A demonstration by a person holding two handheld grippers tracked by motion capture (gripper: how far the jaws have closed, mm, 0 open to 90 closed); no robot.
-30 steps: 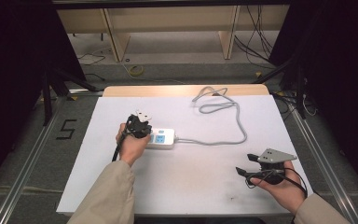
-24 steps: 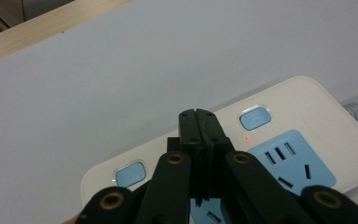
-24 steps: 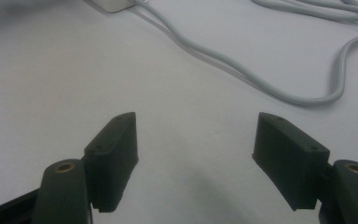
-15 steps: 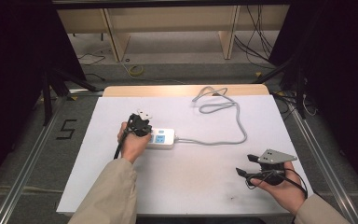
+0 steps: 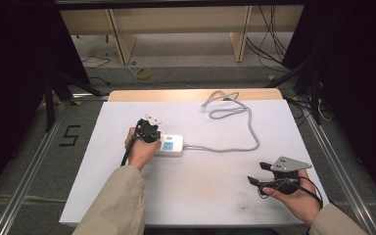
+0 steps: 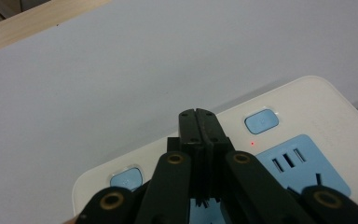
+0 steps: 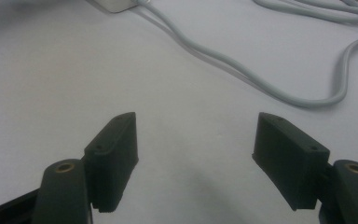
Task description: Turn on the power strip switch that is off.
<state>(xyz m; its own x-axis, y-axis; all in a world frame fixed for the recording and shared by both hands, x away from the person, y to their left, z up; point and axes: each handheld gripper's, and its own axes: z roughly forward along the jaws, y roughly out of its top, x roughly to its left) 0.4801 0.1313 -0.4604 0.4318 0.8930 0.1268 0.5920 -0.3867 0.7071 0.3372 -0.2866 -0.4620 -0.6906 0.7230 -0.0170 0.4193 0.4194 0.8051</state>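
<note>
Left gripper view: your left hand-held gripper (image 6: 199, 114), jaws pressed together, pokes the power strip (image 6: 307, 112) between switches; right hand-held gripper (image 7: 196, 161) idles spread near the worktop's (image 5: 215, 196) right front corner.

Right hand-held gripper (image 7: 196, 154): black jaws wide apart, nothing btwn them, over plain white surface (image 7: 51, 79). Beyond them, thin grey round cable (image 7: 242, 70) snakes across; white plastic power-strip corner (image 7: 114, 4) far ahead, left.

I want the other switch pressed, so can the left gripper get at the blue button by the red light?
Probably yes. The left gripper, jaws shut, hangs over the power strip, and the blue button lies uncovered just beside its tip, with nothing between them.
</note>
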